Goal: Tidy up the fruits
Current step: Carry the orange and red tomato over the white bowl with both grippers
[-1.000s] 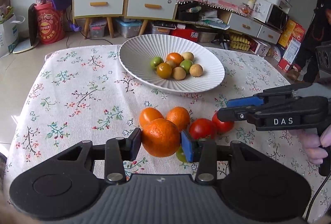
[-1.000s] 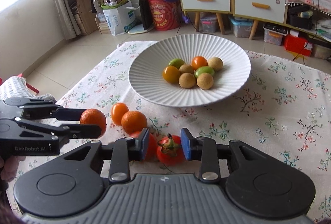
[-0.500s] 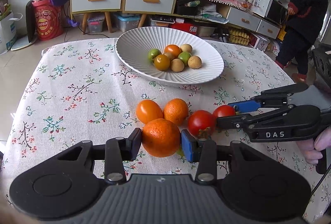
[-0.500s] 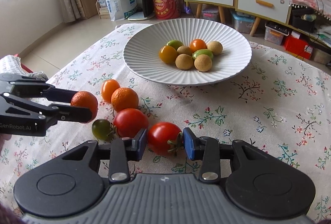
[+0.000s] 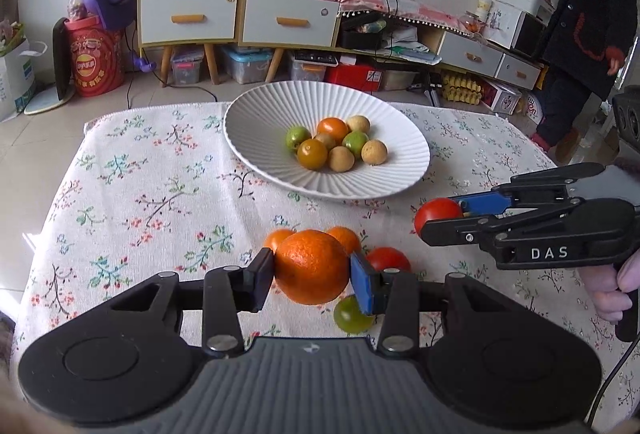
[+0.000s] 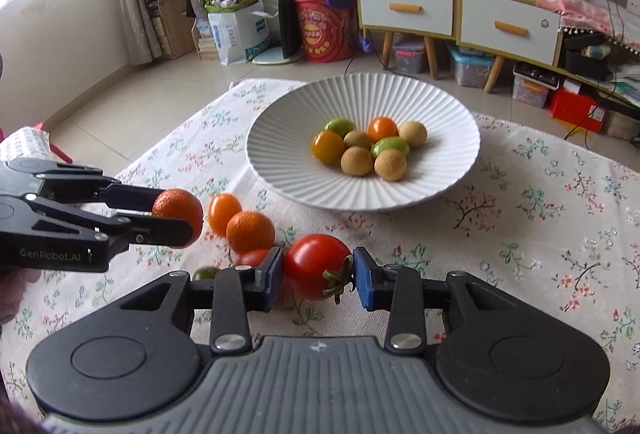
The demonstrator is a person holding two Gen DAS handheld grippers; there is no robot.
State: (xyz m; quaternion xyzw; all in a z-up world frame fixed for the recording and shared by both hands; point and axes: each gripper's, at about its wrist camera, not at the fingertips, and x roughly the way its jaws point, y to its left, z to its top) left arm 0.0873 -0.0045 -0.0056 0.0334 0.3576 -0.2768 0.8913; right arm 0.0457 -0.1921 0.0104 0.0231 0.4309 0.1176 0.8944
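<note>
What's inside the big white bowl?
The white bowl holds eight small round fruits: two orange, two green, four tan. They sit bunched together, so whatever lies beneath the pile is hidden.

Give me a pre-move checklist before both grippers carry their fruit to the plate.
1. Left gripper shut on the orange: ok.
2. Right gripper shut on the tomato: ok.
3. Both fruits lifted off the tablecloth: ok.
4. Bare space on the plate beside the small fruits: ok.
5. Path to the plate free of objects: ok.
6. Grip firm enough for the carry: cannot tell.
</note>
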